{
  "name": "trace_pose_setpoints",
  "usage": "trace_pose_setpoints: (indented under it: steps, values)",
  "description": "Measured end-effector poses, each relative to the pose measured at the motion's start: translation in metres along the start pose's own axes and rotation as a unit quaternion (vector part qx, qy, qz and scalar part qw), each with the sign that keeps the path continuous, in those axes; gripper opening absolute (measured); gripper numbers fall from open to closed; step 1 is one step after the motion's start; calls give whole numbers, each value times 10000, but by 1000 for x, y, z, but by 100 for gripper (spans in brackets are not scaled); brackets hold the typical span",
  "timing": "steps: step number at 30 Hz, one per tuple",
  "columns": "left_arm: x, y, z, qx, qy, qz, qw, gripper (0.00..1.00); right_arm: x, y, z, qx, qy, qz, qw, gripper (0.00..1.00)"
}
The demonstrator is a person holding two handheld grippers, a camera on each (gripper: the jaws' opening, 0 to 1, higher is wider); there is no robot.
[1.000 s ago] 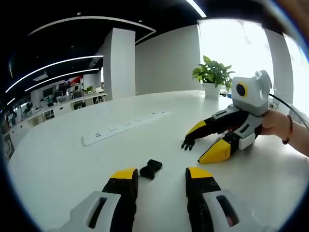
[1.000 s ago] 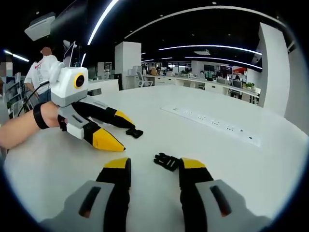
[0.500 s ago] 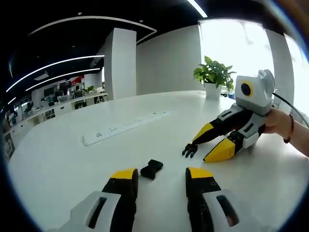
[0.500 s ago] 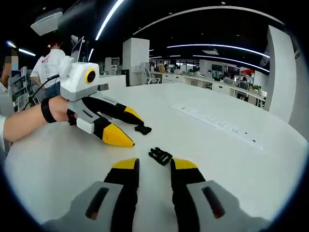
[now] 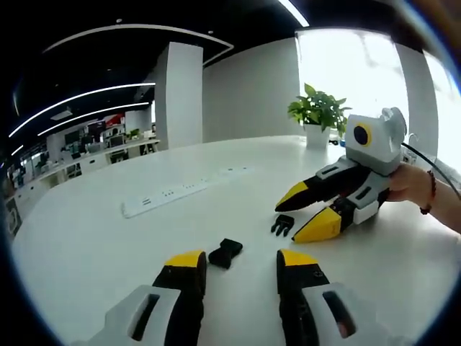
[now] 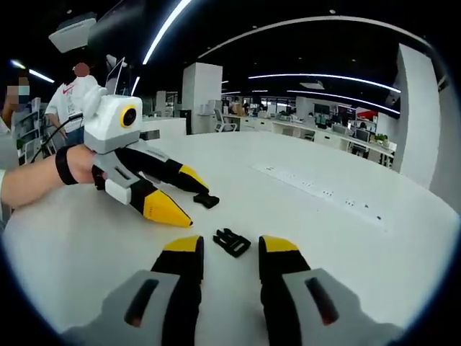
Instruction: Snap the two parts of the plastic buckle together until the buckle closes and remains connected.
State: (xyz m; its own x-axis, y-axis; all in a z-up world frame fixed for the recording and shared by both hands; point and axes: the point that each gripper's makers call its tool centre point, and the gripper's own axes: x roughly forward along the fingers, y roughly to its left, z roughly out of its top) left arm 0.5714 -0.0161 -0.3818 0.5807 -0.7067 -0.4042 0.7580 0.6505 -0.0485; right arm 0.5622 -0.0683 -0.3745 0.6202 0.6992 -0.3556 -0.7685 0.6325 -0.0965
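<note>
Two black buckle parts lie apart on the white table [image 5: 79, 245]. The socket part [image 5: 225, 252] sits just ahead of my left gripper [image 5: 241, 259], whose yellow-tipped jaws stand open on either side of it. The pronged part [image 5: 283, 225] lies at the tips of my right gripper [image 5: 300, 213], also open. In the right gripper view the pronged part [image 6: 232, 242] rests between the open jaws of my right gripper [image 6: 230, 246]. There the socket part [image 6: 206, 200] lies close to the far fingertip of my left gripper [image 6: 183, 196]. Neither part is gripped.
A long white power strip [image 5: 187, 189] [image 6: 317, 191] lies across the table farther back. A potted plant [image 5: 317, 112] stands at the table's far edge. A person in a white shirt [image 6: 72, 97] stands behind. Hands [image 5: 407, 184] [image 6: 72, 167] hold both grippers.
My right gripper has come down and forward, so the pronged part now lies between its tips. The left gripper and the socket part have stayed put.
</note>
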Motion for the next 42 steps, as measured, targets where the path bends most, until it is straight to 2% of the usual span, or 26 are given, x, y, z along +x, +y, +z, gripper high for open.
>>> trace_pose_setpoints:
  steps: [20, 22, 25, 30, 38, 42]
  values:
    - [-1, 0, 0, -16, 6, 7, 10000, 39, -2, 5, -1, 25, 88, 234, 9997, 21]
    - [-1, 0, 0, -5, 1, 1, 10000, 39, -1, 5, 0, 11, 97, 272, 9996, 21]
    - [-1, 1, 0, -17, -7, 8, 10000, 40, 1, 1, 0, 21, 88, 179, 9998, 27]
    - [0, 2, 0, 2, -29, 33, 10000, 40, 5, 2, 2, 16, 32, 207, 9998, 29]
    - [0, 1, 1, 2, -45, 15, 10000, 39, 6, 5, 4, -10, -8, 295, 9996, 25]
    - [0, 1, 1, -13, -42, 1, 10000, 36, 6, 6, 4, 31, -13, 301, 9995, 24]
